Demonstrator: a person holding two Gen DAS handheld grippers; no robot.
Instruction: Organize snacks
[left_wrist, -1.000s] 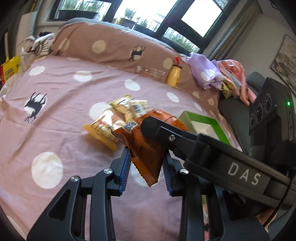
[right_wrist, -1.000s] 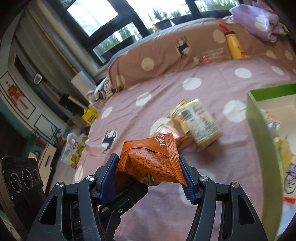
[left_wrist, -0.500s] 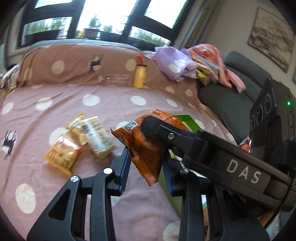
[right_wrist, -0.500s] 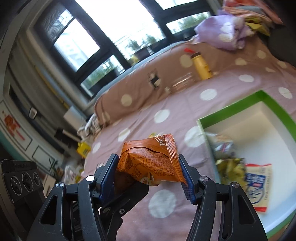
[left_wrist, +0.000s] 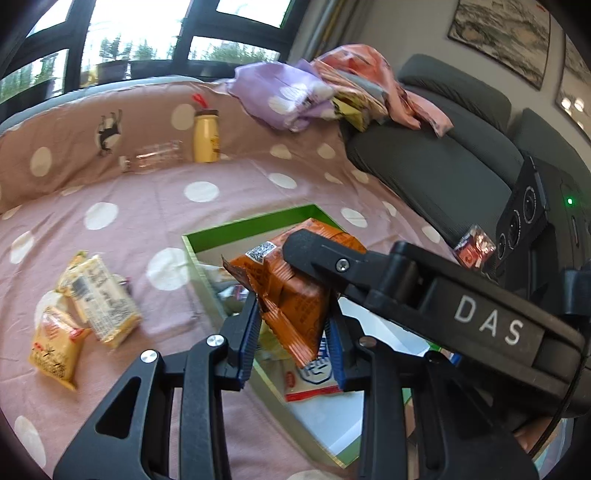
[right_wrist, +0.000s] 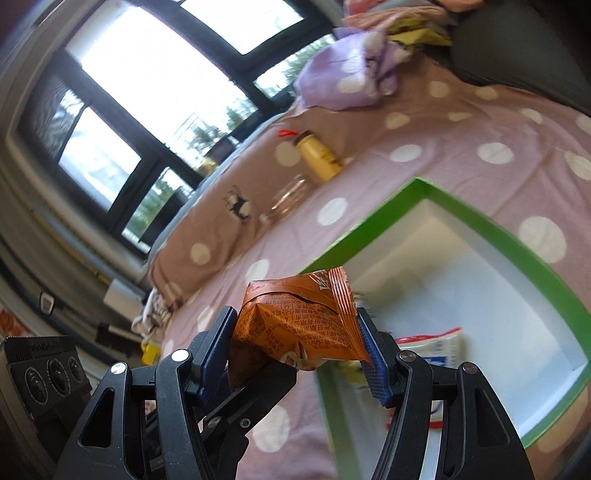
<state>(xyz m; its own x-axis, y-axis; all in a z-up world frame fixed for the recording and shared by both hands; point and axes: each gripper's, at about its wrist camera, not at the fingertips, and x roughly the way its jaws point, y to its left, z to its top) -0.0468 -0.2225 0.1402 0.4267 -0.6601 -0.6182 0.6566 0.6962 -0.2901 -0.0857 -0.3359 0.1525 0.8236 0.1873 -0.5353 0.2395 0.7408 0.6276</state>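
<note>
An orange snack packet (left_wrist: 291, 291) hangs above the near-left part of a green-rimmed white box (left_wrist: 251, 221) on the pink dotted bedspread. My left gripper (left_wrist: 293, 332) is shut on the packet's lower end with its blue pads. A black finger (left_wrist: 369, 269) of my right gripper reaches in from the right and lies against the packet. In the right wrist view my right gripper (right_wrist: 299, 339) is shut on the same orange packet (right_wrist: 295, 325), over the box's (right_wrist: 480, 225) left rim. A white packet (right_wrist: 436, 343) and other snacks lie inside the box.
Two loose snack packets, one pale (left_wrist: 99, 299) and one yellow (left_wrist: 55, 347), lie on the bedspread left of the box. A yellow bottle (left_wrist: 206, 134) and a clear bottle (left_wrist: 155, 160) rest against the back cushion. A dark sofa (left_wrist: 443, 166) with piled clothes (left_wrist: 314, 92) stands at the right.
Both grippers, still holding the orange packet, have swept right from above the loose snacks to above the green box. Both views have rolled.
</note>
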